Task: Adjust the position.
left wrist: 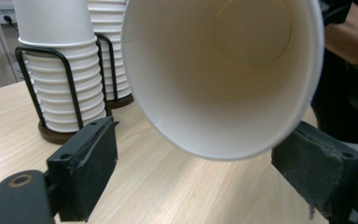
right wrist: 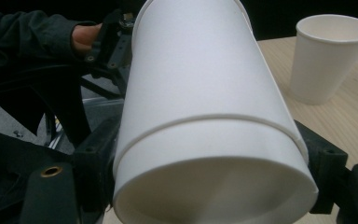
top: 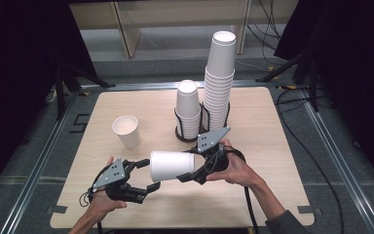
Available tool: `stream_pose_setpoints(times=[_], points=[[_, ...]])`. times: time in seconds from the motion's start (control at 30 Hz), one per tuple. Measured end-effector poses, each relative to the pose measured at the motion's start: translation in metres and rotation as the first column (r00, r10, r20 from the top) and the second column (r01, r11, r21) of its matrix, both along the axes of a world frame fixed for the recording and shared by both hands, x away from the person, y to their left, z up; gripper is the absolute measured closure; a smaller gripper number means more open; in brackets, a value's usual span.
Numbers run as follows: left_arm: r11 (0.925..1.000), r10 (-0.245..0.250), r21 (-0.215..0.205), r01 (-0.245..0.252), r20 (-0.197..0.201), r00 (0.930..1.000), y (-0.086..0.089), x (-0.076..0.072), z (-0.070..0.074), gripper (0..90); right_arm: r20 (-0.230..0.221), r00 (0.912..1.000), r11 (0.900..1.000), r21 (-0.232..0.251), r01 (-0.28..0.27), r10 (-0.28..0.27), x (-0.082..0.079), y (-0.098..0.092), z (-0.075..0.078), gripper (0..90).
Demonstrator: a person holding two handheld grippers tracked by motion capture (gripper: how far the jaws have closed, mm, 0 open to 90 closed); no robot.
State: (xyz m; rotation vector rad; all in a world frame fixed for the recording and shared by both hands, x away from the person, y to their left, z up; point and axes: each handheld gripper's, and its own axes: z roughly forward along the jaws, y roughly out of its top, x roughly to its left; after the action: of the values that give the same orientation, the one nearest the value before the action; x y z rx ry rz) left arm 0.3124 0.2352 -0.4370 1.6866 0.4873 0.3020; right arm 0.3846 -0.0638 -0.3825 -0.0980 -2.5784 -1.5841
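Note:
A white paper cup (top: 173,165) (right wrist: 205,116) lies level above the wooden table (top: 272,185), base end clamped in my right gripper (top: 187,165) (right wrist: 209,186). A raised line rings it near the base. Its open mouth (left wrist: 223,74) faces my left gripper (top: 147,174) (left wrist: 200,172), whose jaws stand wide apart at the lower part of the rim. The left pad (left wrist: 84,163) is clear of the cup, and the right pad (left wrist: 317,172) sits just under the rim.
A single upright cup (top: 126,130) (right wrist: 328,56) stands left of centre. Behind the grippers, two black wire holders carry a short cup stack (top: 188,109) (left wrist: 56,79) and a tall one (top: 220,78). Cables trail on the floor to the right.

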Motion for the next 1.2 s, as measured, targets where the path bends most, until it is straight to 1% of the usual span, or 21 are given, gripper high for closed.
stream_pose_setpoints(times=[0.03, 0.13, 0.17, 0.23, 0.3, 0.33, 0.37, 0.4, 0.47, 0.5, 0.63, 0.7, 0.77, 0.8, 0.83, 0.9, 0.93, 1.03, 1.1, 1.17, 1.2], points=[[0.9999, -0.004, 0.009, 0.004, 0.001, 1.0, 0.001, -0.002, 0.001, 14.0, -0.005, 1.0, 1.0, 0.003, 0.0, 0.0, -0.001, 0.001, 0.0, 24.6], [0.9997, -0.025, -0.002, 0.025, 0.027, 0.9993, 0.0, -0.004, 0.003, 13.9, 0.001, 0.9997, 0.999, 0.02, -0.025, 0.025, -0.002, 0.005, -0.001, 24.6], [0.9994, -0.034, -0.003, 0.034, 0.035, 0.9988, 0.0, -0.004, 0.004, 13.7, -0.018, 0.9995, 1.0, 0.013, -0.027, 0.027, -0.003, 0.006, -0.001, 24.6], [0.9993, -0.037, -0.009, 0.037, 0.043, 0.9984, -0.001, -0.005, 0.005, 12.0, -0.023, 0.9991, 0.999, 0.017, -0.036, 0.036, -0.004, 0.008, -0.001, 24.6], [0.999, -0.044, -0.009, 0.044, 0.043, 0.9981, -0.001, -0.005, 0.006, 9.7, -0.027, 0.9985, 0.999, 0.023, -0.047, 0.047, -0.005, 0.01, -0.002, 24.6], [0.9989, -0.047, -0.005, 0.047, 0.045, 0.9979, -0.001, -0.006, 0.006, 9.1, -0.009, 0.9982, 0.998, 0.028, -0.06, 0.06, -0.004, 0.011, -0.002, 24.6], [0.9988, -0.049, 0.001, 0.049, 0.046, 0.9978, -0.001, -0.006, 0.006, 8.4, -0.023, 0.9975, 0.998, 0.022, -0.066, 0.066, -0.005, 0.012, -0.003, 24.6], [0.9988, -0.049, 0.001, 0.049, 0.045, 0.9978, -0.001, -0.006, 0.006, 7.2, -0.008, 0.9975, 0.997, 0.024, -0.069, 0.07, -0.004, 0.013, -0.003, 24.6], [0.9985, -0.05, -0.021, 0.051, 0.055, 0.9972, -0.003, -0.005, 0.005, 3.9, -0.017, 0.9968, 0.997, 0.03, -0.078, 0.078, -0.004, 0.015, -0.005, 24.6], [0.9991, -0.042, 0.0, 0.042, 0.046, 0.998, -0.002, -0.006, 0.006, 2.1, -0.023, 0.9965, 0.996, 0.027, -0.08, 0.08, -0.004, 0.015, -0.007, 24.6], [0.9986, -0.052, -0.001, 0.052, 0.048, 0.9975, -0.001, -0.005, 0.006, 0.8, -0.041, 0.9948, 0.995, 0.027, -0.092, 0.093, -0.003, 0.019, -0.012, 24.5], [0.9979, -0.061, -0.019, 0.062, 0.049, 0.9969, -0.003, -0.005, 0.005, 0.0, -0.051, 0.9936, 0.995, 0.026, -0.1, 0.101, -0.004, 0.02, -0.014, 24.5], [0.9974, -0.071, -0.006, 0.071, 0.056, 0.9959, -0.003, -0.005, 0.005, 0.2, -0.051, 0.9927, 0.994, 0.027, -0.108, 0.11, -0.004, 0.022, -0.016, 24.6], [0.9969, -0.074, -0.022, 0.075, 0.057, 0.9956, -0.004, -0.006, 0.005, 0.3, -0.051, 0.9924, 0.994, 0.025, -0.11, 0.112, -0.005, 0.023, -0.017, 24.5], [0.9974, -0.072, -0.003, 0.072, 0.053, 0.996, -0.003, -0.006, 0.006, 1.0, -0.057, 0.9918, 0.993, 0.023, -0.113, 0.114, -0.005, 0.024, -0.018, 24.5], [0.9957, -0.092, 0.002, 0.092, 0.052, 0.9944, -0.002, -0.006, 0.007, 5.9, -0.053, 0.9921, 0.993, 0.024, -0.113, 0.114, -0.004, 0.024, -0.018, 24.5], [0.9951, -0.099, 0.001, 0.099, 0.05, 0.9938, -0.002, -0.005, 0.007, 6.6, -0.065, 0.9912, 0.993, 0.025, -0.114, 0.115, -0.004, 0.023, -0.019, 24.6], [0.9936, -0.113, 0.01, 0.112, 0.049, 0.9924, -0.001, -0.004, 0.008, 8.3, -0.072, 0.9898, 0.992, 0.023, -0.122, 0.123, -0.003, 0.022, -0.021, 24.6], [0.9929, -0.119, 0.003, 0.119, 0.043, 0.992, 0.0, -0.004, 0.007, 9.5, -0.077, 0.9892, 0.992, 0.025, -0.123, 0.125, -0.001, 0.022, -0.023, 24.6], [0.9923, -0.124, 0.014, 0.123, 0.046, 0.9913, 0.0, -0.004, 0.007, 10.7, -0.112, 0.9874, 0.994, 0.008, -0.112, 0.112, -0.003, 0.021, -0.025, 24.1], [0.9916, -0.129, 0.02, 0.128, 0.042, 0.9908, -0.001, -0.004, 0.007, 11.7, -0.106, 0.9886, 0.994, -0.009, -0.109, 0.107, -0.003, 0.021, -0.025, 23.1]])
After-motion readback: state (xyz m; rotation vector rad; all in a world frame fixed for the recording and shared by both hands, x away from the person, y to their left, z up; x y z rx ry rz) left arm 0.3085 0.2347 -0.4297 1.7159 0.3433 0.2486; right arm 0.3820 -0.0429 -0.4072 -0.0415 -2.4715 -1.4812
